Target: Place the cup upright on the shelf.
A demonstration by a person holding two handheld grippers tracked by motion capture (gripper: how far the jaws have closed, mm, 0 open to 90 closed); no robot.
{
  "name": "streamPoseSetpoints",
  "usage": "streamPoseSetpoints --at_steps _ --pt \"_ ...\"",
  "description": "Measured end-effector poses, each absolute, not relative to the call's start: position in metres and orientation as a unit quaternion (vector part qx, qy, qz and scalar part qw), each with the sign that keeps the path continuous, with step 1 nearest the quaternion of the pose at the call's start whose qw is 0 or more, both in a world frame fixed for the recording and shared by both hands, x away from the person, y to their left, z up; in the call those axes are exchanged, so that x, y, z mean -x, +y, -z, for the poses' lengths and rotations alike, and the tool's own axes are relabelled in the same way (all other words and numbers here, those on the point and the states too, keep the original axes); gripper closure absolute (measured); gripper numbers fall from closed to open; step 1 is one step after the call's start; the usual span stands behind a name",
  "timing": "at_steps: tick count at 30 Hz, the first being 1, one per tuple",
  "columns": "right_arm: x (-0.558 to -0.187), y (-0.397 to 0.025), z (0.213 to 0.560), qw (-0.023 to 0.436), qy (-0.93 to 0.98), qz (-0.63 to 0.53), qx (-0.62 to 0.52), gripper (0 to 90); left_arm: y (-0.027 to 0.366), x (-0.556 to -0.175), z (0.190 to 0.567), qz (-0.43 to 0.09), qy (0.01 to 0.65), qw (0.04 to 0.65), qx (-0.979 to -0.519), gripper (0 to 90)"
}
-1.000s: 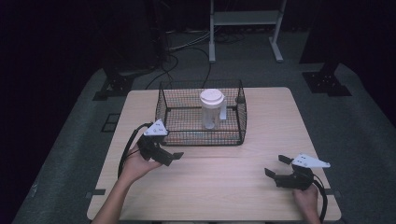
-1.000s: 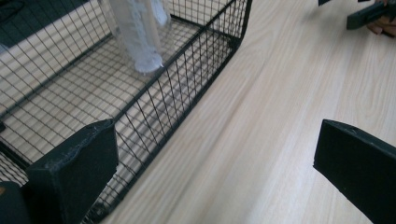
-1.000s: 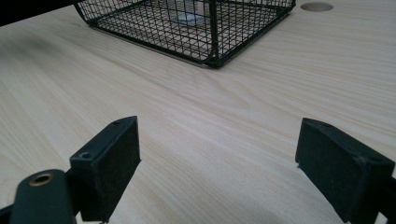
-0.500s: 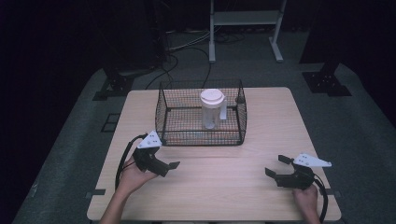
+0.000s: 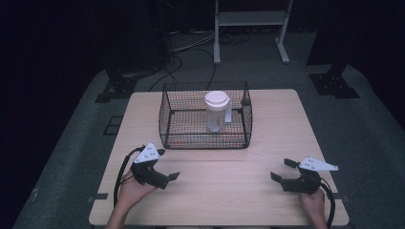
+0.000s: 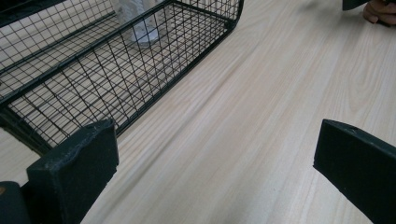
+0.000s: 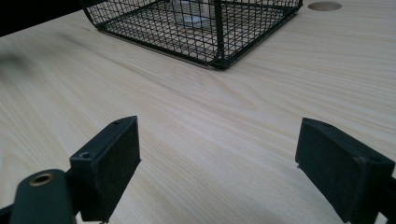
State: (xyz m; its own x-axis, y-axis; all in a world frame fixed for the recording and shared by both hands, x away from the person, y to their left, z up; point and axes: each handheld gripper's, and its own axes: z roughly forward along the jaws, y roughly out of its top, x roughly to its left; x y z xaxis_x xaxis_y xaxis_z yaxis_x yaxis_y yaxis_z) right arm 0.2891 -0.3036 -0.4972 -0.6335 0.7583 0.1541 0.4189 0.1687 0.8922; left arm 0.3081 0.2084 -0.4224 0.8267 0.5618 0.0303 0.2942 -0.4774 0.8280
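**Both jaws wide, cup waiting in the basket**

My left gripper (image 5: 165, 172) rests near the front left of the table (image 5: 267, 119), jaws spread wide with nothing between them; in the left gripper view they frame bare wood with the wire basket (image 6: 93, 79) just ahead. My right gripper (image 5: 282, 171) sits at the front right, well apart from the basket, jaws equally wide and empty.

The thing nearest my reach is the cup (image 5: 216, 112), a pale tumbler with a white lid, standing upright inside the wire basket (image 5: 205, 140), toward its back and right of centre. A white piece stands beside it (a handle or a straw, I cannot tell which).

I judge it light, thin-walled plastic, smooth and rather slippery, likely to flex if squeezed hard. The lid may pop off, so I would not grip there. Best to come down over the basket's open top and close gently on the body just below the lid, keeping it upright in case it holds liquid.
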Motion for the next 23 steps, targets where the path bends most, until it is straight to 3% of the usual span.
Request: streamPoseSetpoints --at_steps 14,23 --pt "-0.289 -0.304 0.497 0.166 0.745 -0.512 -0.395 12.9 0.216 -0.294 0.446 -0.175 0.268 0.447 -0.835 0.0" --pt "-0.289 -0.304 0.497 0.167 0.744 -0.513 -0.394 12.9 0.243 -0.28 0.454 -0.202 0.296 0.505 -0.785 0.0"
